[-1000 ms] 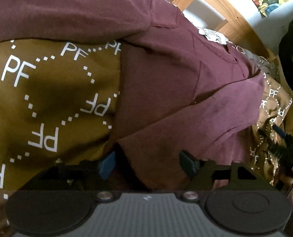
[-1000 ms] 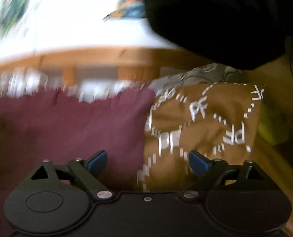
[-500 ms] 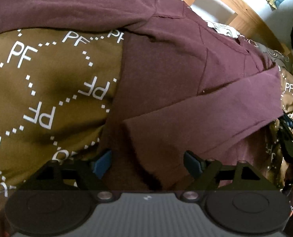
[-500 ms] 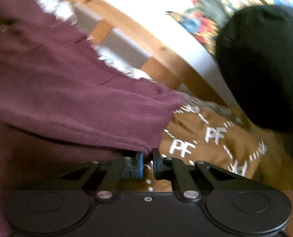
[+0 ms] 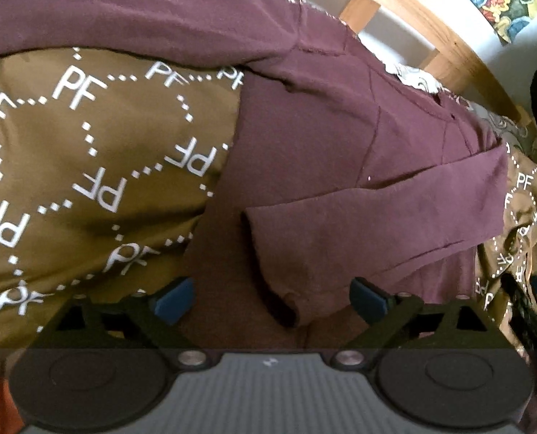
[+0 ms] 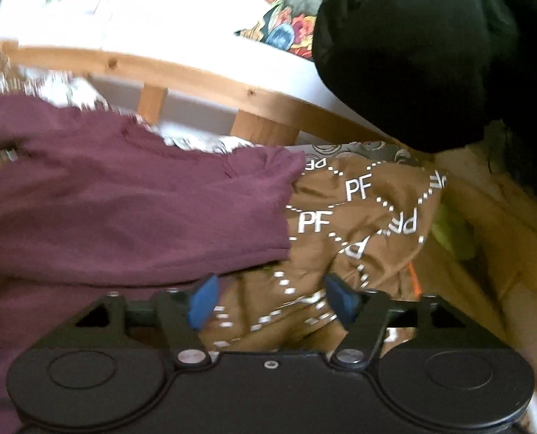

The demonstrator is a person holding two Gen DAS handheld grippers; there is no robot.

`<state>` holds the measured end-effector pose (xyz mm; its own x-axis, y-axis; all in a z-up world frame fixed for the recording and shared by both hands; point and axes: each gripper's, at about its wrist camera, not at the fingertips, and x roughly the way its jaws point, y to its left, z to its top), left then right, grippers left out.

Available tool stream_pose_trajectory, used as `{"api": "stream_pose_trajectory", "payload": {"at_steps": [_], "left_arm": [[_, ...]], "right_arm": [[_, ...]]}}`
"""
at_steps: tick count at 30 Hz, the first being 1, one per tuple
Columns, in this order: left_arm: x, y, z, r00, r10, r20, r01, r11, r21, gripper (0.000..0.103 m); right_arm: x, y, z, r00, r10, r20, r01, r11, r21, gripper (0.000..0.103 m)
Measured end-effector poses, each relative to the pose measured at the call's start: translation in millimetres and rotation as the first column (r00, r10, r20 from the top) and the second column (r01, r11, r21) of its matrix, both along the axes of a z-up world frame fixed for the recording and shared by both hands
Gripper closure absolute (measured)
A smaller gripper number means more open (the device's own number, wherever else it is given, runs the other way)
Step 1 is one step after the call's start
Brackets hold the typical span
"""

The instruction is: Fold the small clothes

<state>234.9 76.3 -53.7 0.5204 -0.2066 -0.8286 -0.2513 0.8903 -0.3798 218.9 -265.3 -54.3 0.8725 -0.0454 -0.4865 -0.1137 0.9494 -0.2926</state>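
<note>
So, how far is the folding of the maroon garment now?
Partly done. One sleeve already lies folded across the body of the maroon garment, which rests on the brown PF-printed cloth. Nothing is in hand: the left claw and the right claw have both just been opening, and no fabric is pinched. The far sleeve still lies spread out, and the body is not yet folded.

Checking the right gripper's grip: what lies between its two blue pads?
Only loose brown printed cloth below the open right gripper; the maroon garment lies beside it. Right wrist view.
</note>
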Motion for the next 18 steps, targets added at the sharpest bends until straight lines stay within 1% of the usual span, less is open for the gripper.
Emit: {"api": "stream_pose_trajectory", "payload": {"at_steps": [1, 3, 5, 7, 9, 12, 13, 16, 18], "left_arm": [[-2, 2, 4, 1.000, 0.010, 0.009, -0.010, 1.000, 0.011, 0.004], [-7, 7, 13, 0.999, 0.042, 0.031, -0.044, 0.998, 0.047, 0.002], [-12, 18, 23, 0.994, 0.088, 0.063, -0.093, 0.992, 0.086, 0.001], [-19, 34, 31, 0.982, 0.155, 0.103, -0.168, 0.976, 0.135, 0.001], [-26, 51, 37, 0.963, 0.232, 0.136, -0.253, 0.953, 0.167, 0.001], [-39, 78, 45, 0.912, 0.346, 0.219, -0.388, 0.902, 0.190, 0.001], [-44, 89, 48, 0.888, 0.385, 0.250, -0.437, 0.877, 0.199, 0.001], [-51, 121, 51, 0.828, 0.474, 0.300, -0.541, 0.816, 0.205, 0.001], [-54, 138, 52, 0.793, 0.514, 0.326, -0.588, 0.785, 0.193, 0.001]], "right_arm": [[-5, 2, 4, 1.000, 0.001, -0.004, -0.001, 0.999, 0.039, 0.021], [-16, 8, 8, 1.000, -0.001, -0.017, 0.003, 0.993, 0.117, 0.009], [-24, 13, 13, 1.000, -0.005, -0.023, 0.010, 0.980, 0.199, 0.001], [-30, 16, 14, 1.000, 0.011, -0.011, -0.007, 0.957, 0.289, 0.001], [-33, 20, 13, 0.999, 0.050, -0.005, -0.046, 0.943, 0.330, 0.001], [-39, 25, 8, 0.995, 0.096, 0.001, -0.090, 0.934, 0.345, 0.001], [-41, 26, 5, 0.994, 0.112, 0.002, -0.105, 0.931, 0.349, 0.001], [-41, 28, -1, 0.991, 0.136, -0.011, -0.122, 0.923, 0.366, 0.001], [-38, 29, -5, 0.990, 0.141, -0.028, -0.119, 0.914, 0.389, 0.001]]}}
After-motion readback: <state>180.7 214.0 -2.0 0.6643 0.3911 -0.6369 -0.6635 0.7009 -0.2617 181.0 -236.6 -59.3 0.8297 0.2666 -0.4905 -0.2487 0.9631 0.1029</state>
